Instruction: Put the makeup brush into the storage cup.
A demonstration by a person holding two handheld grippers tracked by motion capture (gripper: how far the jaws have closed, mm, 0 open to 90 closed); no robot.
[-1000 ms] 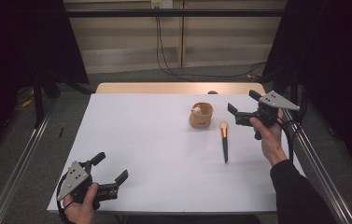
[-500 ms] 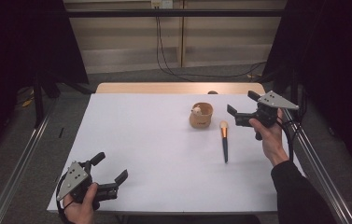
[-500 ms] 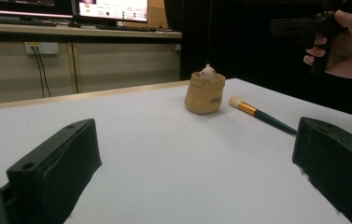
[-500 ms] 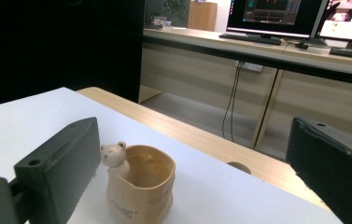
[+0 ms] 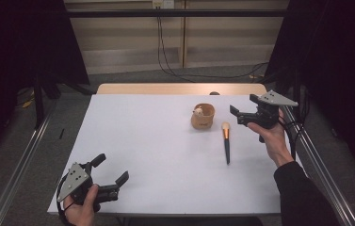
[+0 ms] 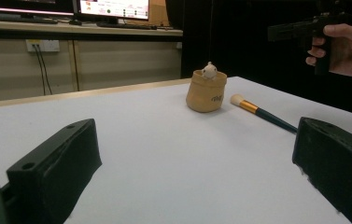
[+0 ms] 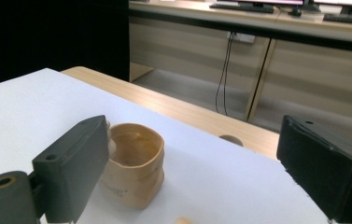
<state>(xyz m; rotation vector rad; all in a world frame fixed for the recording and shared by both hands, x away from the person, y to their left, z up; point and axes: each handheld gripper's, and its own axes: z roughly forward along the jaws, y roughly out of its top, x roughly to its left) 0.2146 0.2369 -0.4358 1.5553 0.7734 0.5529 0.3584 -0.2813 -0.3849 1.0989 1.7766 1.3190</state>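
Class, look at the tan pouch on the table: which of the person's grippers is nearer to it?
Right. The right gripper hangs open just beside the tan pouch, while the left gripper sits open at the table's near corner, far from it.

Looking like a lab – black curtains [image 5: 29,42] hanging around the white table [image 5: 156,155], monitors [image 6: 113,8] maybe sitting behind.

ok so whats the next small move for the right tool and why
Probably lower the right tool toward the brush. Its jaws are open and empty, held above the table beside the tan pot, and the brush lies loose just below it, so that looks the nearest thing to grasp.
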